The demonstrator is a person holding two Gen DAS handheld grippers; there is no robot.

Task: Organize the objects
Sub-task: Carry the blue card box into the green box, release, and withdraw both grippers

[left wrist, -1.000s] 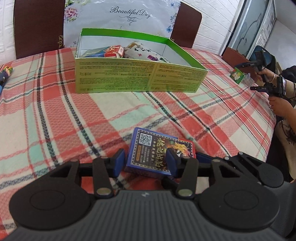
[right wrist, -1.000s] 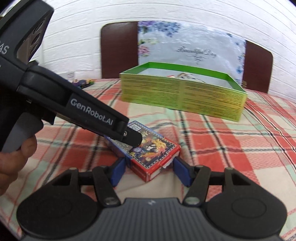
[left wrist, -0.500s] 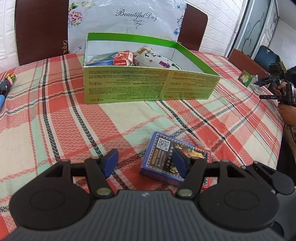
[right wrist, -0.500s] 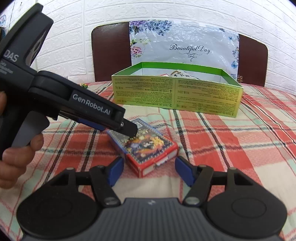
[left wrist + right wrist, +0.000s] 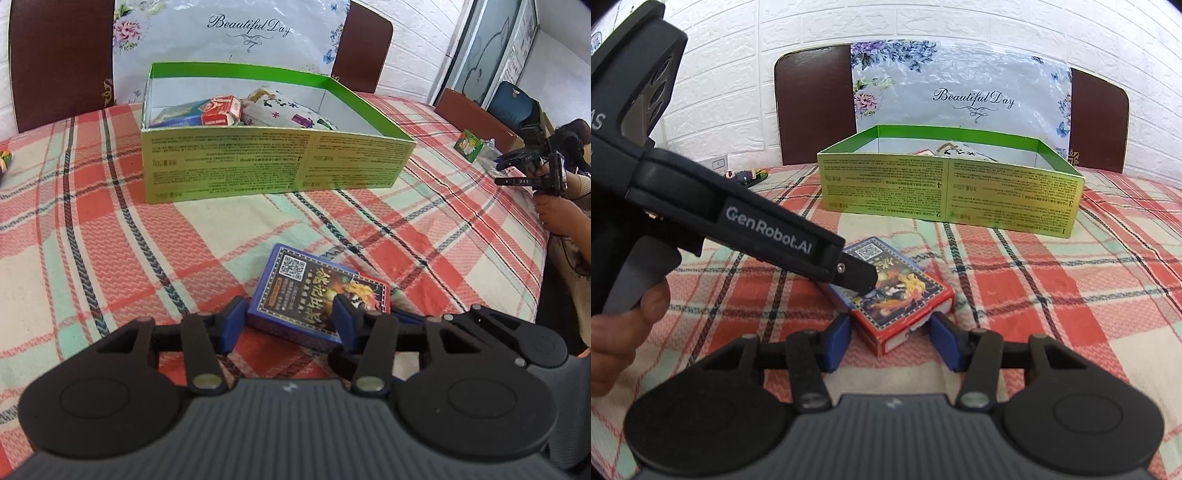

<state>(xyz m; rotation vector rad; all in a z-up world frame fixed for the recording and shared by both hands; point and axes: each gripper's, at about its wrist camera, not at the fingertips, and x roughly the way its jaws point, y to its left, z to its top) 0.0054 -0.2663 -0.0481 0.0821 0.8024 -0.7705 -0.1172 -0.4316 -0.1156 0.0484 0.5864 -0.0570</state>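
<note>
A blue card box (image 5: 295, 284) lies on the plaid tablecloth (image 5: 110, 240), against and partly over a red card box (image 5: 375, 291). My left gripper (image 5: 290, 319) has one pad on each side of the blue box. Its jaws are closing and the pads touch the box. From the right wrist view, the left gripper (image 5: 864, 282) reaches in from the left, its near finger resting where the blue box (image 5: 866, 253) meets the red one (image 5: 905, 310). My right gripper (image 5: 892, 341) straddles the red box's near corner. Its jaws are closing, with small gaps still showing at the pads.
A green open box (image 5: 258, 162) stands further back holding a red carton (image 5: 221, 110) and a floral pouch (image 5: 280, 109). At the right table edge another person's hands (image 5: 554, 210) hold grippers near a small green pack (image 5: 468, 144). Toys (image 5: 750, 175) lie far left. Chairs stand behind.
The left jaws opened wide while the gripper stood off to the box's left, then came back and closed on the blue box. The right jaws narrowed around the red box.
</note>
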